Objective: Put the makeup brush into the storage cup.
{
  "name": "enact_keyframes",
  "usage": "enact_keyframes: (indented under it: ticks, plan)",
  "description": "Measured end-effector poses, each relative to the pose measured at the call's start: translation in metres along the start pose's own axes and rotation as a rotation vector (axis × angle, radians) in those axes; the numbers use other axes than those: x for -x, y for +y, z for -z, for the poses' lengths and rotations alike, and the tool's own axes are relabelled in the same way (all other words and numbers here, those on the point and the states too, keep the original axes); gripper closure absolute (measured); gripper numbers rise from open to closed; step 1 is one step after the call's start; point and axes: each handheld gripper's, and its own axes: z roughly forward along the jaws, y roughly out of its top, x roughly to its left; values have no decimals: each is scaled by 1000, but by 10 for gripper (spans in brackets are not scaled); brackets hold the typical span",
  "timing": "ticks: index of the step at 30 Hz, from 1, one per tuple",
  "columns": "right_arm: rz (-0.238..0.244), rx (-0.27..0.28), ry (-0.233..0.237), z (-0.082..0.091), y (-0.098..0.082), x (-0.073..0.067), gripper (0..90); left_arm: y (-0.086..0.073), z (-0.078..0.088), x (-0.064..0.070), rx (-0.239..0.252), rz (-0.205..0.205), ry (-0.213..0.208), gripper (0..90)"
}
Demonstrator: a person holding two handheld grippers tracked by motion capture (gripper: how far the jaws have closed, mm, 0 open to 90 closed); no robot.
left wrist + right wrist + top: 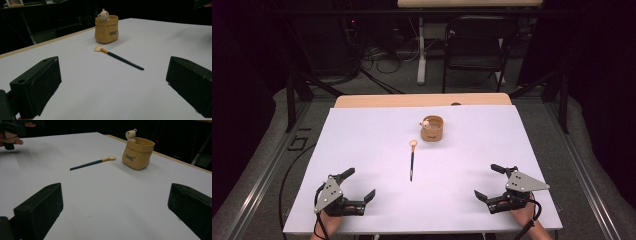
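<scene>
Both tongs, left [360, 186] & right [487, 180], agape, empty. Makeup brush [412, 161] mid-table, bristles at 12 o'clock toward bear pot [432, 128]. Best to pinch handle mid-length, keep level.

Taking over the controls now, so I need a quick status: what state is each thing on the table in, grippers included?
Brush: lying flat on the white table, bristles toward the pot, untouched.
Pot: upright behind the brush, mouth open, small bear figure at its rim; apart from the brush.
Left gripper: jaws open, nothing between them, at the near edge.
Right gripper: jaws open, nothing between them, at the near edge.
</scene>
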Motion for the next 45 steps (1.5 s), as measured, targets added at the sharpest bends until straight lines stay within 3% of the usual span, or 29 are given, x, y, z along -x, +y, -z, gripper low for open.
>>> enact_keyframes:
  ticks: [23, 30, 35, 45]
  plan:
    - [7, -11, 4, -1, -1, 0, 0, 4, -11, 10, -27, 5, 4, 0]
    - [4, -5, 6, 0, 0, -1, 0, 6, -20, 13, -46, -6, 1, 0]
    - [9, -9, 8, 0, 0, -1, 0, 9, -27, 15, -46, 42, -11, 0]
    - [10, -6, 9, -1, -1, -1, 0, 13, -45, 21, -85, 34, -11, 0]
